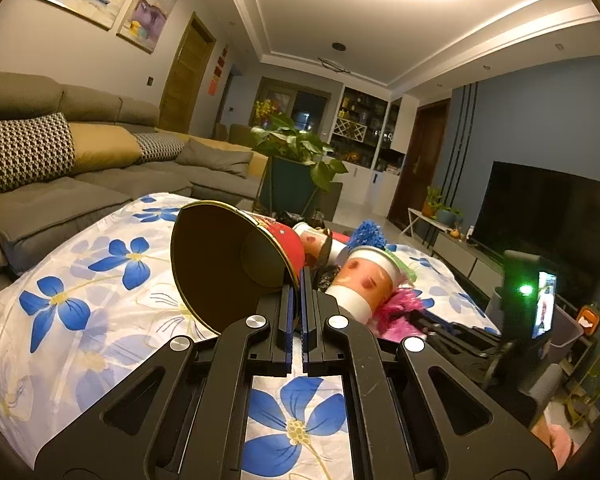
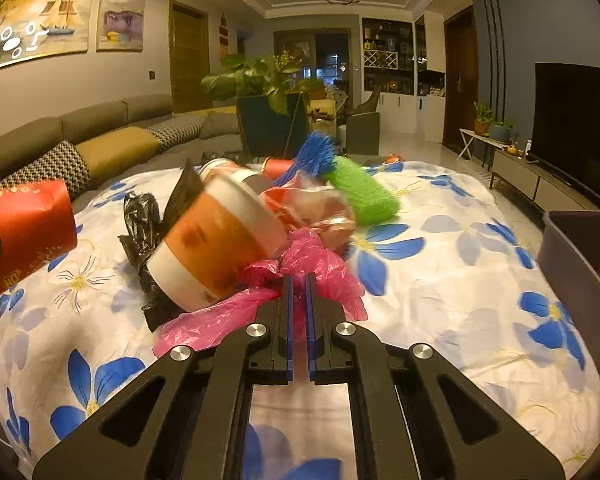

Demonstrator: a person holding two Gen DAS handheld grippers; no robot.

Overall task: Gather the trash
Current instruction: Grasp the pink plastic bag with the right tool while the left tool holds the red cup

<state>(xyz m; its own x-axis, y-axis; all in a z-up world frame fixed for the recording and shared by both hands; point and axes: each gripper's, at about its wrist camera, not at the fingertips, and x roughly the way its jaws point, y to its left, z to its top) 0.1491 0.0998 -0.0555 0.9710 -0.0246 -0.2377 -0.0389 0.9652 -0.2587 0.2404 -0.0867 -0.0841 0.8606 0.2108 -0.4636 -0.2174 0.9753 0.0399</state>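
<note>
The left claw [image 1: 300, 280] is clenched on the rim of a red cup [image 1: 236, 256]. The cup lies tilted, its open mouth turned toward the camera and to the left, its base pointing away toward the trash pile; the wall of the cup sits pinched between the two blue pads. In the right wrist view the same cup [image 2: 24, 232] shows at the far left, lifted off the worktop [image 2: 440, 288].

The right claw [image 2: 299, 280] is clenched on a pink bag [image 2: 316, 264], whose crumpled film spreads out left and right of the jaws. Just beyond, touching the bag, an orange cup [image 2: 216, 248] lies on its side, long axis running from near left to far right, its wide mouth toward the far right. A black bag [image 2: 144, 220] lies behind it to the left, and a green brush [image 2: 364, 192] and a blue brush [image 2: 314, 152] farther off.

A grey bin [image 2: 584, 280] stands at the right edge of the worktop, near the right claw and well apart from the left. The bag's drop is therefore likely a short swing to the right, while the red cup has to cross over the whole pile to reach it.
</note>
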